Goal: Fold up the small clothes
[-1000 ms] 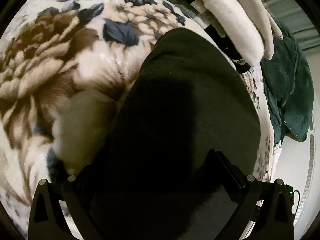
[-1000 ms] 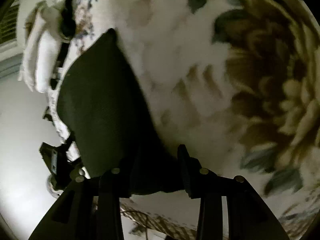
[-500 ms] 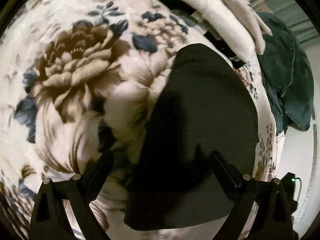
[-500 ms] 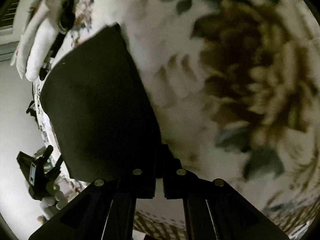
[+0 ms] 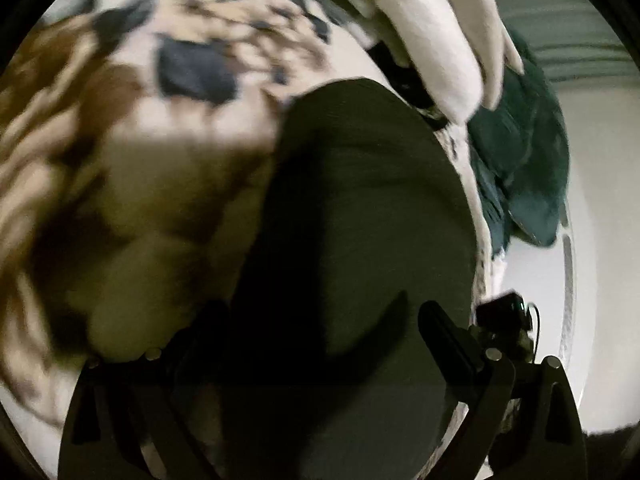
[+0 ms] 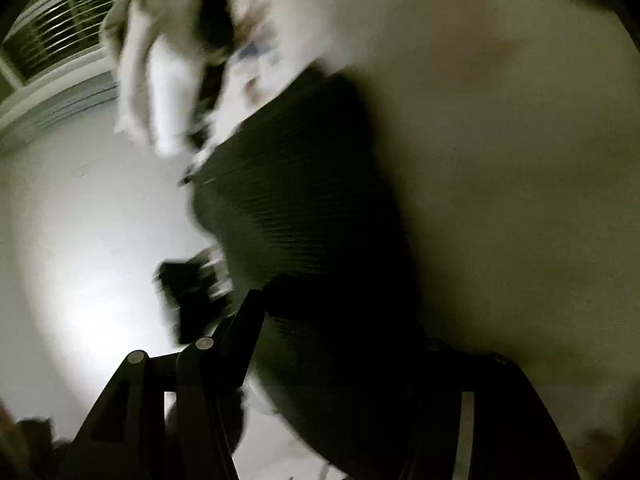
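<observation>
A dark folded garment [image 5: 360,208] lies flat on a floral blanket [image 5: 132,128] with brown blooms and dark blue leaves, close to the blanket's edge, where the pale floor [image 5: 600,240] shows beyond. The left gripper [image 5: 320,340] is spread wide just above the near part of the garment, one finger on each side, and grips nothing that can be seen. The right gripper [image 6: 344,320] also has its fingers wide apart, straddling the garment's near end; that view is badly blurred, so contact with the cloth cannot be told. Past the far end of the garment lies a cream-white cloth [image 5: 432,40], and a dark teal cloth [image 5: 520,168] hangs over the blanket's edge beside it. In the right wrist view a slatted window [image 6: 56,36] shows at the upper left
</observation>
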The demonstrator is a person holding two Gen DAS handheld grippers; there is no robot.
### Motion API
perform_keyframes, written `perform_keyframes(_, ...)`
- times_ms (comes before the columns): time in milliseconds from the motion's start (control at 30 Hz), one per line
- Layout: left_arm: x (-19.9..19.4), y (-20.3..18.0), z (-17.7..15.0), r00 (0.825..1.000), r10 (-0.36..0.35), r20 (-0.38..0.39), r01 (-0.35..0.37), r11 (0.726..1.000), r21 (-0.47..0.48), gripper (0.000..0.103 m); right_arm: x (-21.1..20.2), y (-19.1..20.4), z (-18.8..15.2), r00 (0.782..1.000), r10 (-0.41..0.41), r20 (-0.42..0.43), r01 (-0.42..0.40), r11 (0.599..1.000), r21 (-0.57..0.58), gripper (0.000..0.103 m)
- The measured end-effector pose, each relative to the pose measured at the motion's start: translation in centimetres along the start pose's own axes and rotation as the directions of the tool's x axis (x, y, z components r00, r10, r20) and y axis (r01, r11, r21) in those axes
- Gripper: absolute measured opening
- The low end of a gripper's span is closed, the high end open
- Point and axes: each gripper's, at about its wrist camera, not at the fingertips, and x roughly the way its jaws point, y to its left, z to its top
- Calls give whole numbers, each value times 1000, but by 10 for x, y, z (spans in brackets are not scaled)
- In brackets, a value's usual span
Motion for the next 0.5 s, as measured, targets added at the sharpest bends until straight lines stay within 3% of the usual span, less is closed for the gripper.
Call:
perform_keyframes(167, 12, -9, 9, 998, -26, -54, 28, 998, 47, 97, 37, 9, 8, 997, 30, -68, -32, 999, -26, 63)
perform_keyframes(300, 16, -18, 8, 999, -36, -35, 38, 996, 76, 97, 49, 13, 9, 997, 23, -69, -25, 999, -31, 63)
perform_keyframes(333, 17, -19, 7, 999, -30, -26, 32, 996, 82, 89, 50, 15, 8, 998, 9, -58, -11, 999, -34, 61)
perform_keyframes(367, 16, -20, 7, 1000, -19, -12, 20, 996, 87, 39, 50, 17, 7, 999, -7, -45, 5, 999, -34, 52)
perform_keyframes(400, 16, -20, 6, 1000, -29, -12, 30, 996, 79, 24, 49, 19, 5, 999, -41, -24, 41, 999, -31, 43)
perform_keyframes(433, 15, -17, 6, 999, -42, -9, 42, 998, 47, 23, 48, 19, 3, 998, -56, -12, 56, 998, -22, 30)
perform_keyframes(500, 16, -22, 5, 1000, -30, 6, 30, 999, 35, 21, 45, 24, -3, 996, -87, 25, 87, 996, -14, 23)
